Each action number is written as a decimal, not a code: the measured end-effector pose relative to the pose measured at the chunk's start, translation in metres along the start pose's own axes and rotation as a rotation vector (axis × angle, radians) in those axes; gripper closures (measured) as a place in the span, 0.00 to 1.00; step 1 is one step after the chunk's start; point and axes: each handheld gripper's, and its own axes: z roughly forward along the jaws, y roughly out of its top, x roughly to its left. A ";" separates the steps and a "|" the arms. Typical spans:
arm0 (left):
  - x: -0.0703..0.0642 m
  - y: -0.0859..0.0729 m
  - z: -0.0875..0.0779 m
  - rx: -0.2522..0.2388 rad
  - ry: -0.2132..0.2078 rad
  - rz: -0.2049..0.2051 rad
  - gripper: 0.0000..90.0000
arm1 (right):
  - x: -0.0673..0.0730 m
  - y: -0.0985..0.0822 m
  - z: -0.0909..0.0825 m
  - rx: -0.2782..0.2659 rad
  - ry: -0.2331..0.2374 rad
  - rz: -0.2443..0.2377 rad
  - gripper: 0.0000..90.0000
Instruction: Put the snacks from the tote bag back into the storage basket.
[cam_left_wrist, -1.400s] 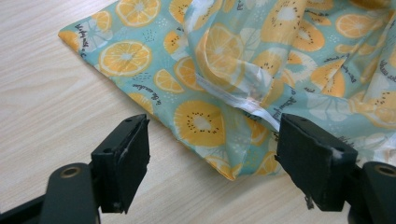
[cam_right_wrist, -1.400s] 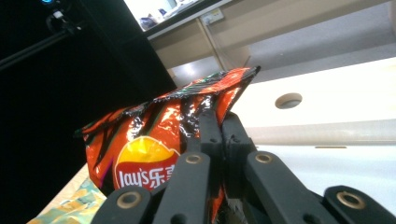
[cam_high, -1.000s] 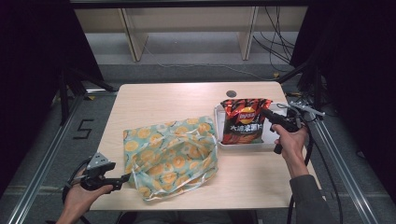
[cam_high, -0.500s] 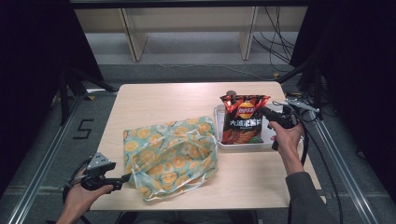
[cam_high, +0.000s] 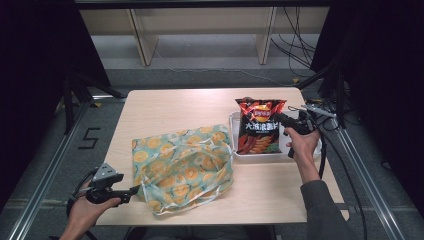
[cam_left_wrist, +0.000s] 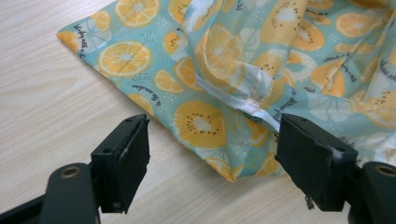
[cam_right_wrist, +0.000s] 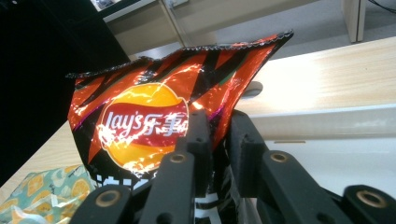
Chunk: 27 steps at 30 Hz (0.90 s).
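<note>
A red-orange Lay's chip bag (cam_high: 259, 127) stands tilted up in a white tray (cam_high: 281, 154) at the table's right. My right gripper (cam_high: 281, 118) pinches its upper right edge. In the right gripper view the bag (cam_right_wrist: 140, 116) rises ahead, and its edge runs between the nearly closed jaws of my right gripper (cam_right_wrist: 217, 119). Those jaws have just been opening slightly, with the bag still between them. A teal orange-slice print bag (cam_high: 185, 165) lies crumpled at the front left. My left gripper (cam_high: 134, 190) is open, low by its corner (cam_left_wrist: 233, 70).
The light wooden table (cam_high: 185, 110) has bare room at the back and left. Metal rails run along both sides, cables hang off the right edge, and shelving legs stand behind the table.
My right gripper has shifted a little left with the chip bag, and the bag's top now stands more upright. The left gripper and the print bag have stayed put.
</note>
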 end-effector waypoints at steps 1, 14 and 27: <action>-0.001 0.000 0.001 -0.013 0.003 -0.018 0.28 | 0.002 -0.001 0.001 0.010 0.014 0.055 0.87; -0.001 0.000 0.001 0.007 -0.003 0.000 0.28 | -0.002 -0.003 0.006 0.025 -0.045 0.027 0.78; 0.001 0.000 -0.002 -0.005 0.001 -0.011 0.28 | 0.005 0.000 -0.001 0.019 0.003 0.062 0.67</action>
